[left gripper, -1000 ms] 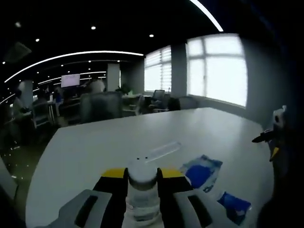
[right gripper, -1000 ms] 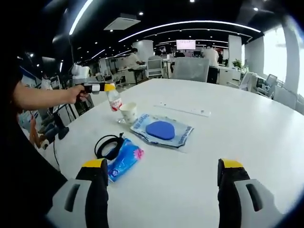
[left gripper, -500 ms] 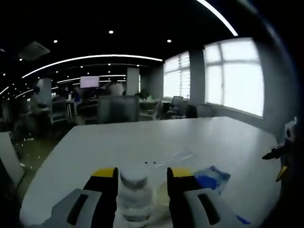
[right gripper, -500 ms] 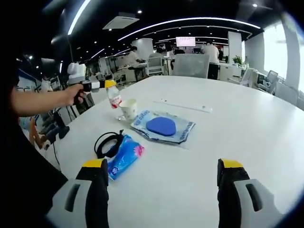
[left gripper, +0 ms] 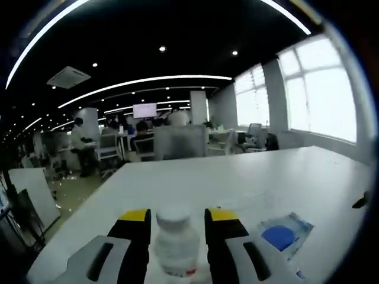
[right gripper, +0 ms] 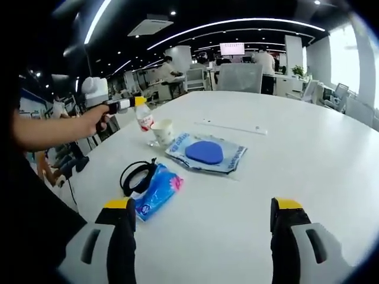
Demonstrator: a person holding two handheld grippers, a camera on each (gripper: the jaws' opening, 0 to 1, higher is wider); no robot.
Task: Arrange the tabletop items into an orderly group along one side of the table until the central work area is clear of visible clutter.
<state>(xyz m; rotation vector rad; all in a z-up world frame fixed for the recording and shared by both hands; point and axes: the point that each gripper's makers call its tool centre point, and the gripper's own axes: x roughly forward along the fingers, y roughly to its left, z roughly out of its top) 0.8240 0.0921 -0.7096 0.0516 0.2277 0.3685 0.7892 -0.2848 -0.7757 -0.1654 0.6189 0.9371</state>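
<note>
The white desk [right gripper: 308, 148] carried everything, grouped toward its left side in the right gripper view. The largest piece was a flat clear packet holding a blue pad [right gripper: 204, 152]; it looked limp and light, best pinched at an edge. Nearer lay a blue tissue pack [right gripper: 155, 190], soft and crushable, touching a black coiled cable [right gripper: 135, 176] that would likely flop if lifted. A paper cup [right gripper: 163, 132] stood farther back, thin-walled and easily dented. Just beside it the left gripper [left gripper: 176, 220] had its fingers closed narrowly around a small plastic bottle [left gripper: 175, 239], taken below the cap; it seemed light and slick. The right gripper [right gripper: 201, 207] hung with fingers wide, holding nothing.
</note>
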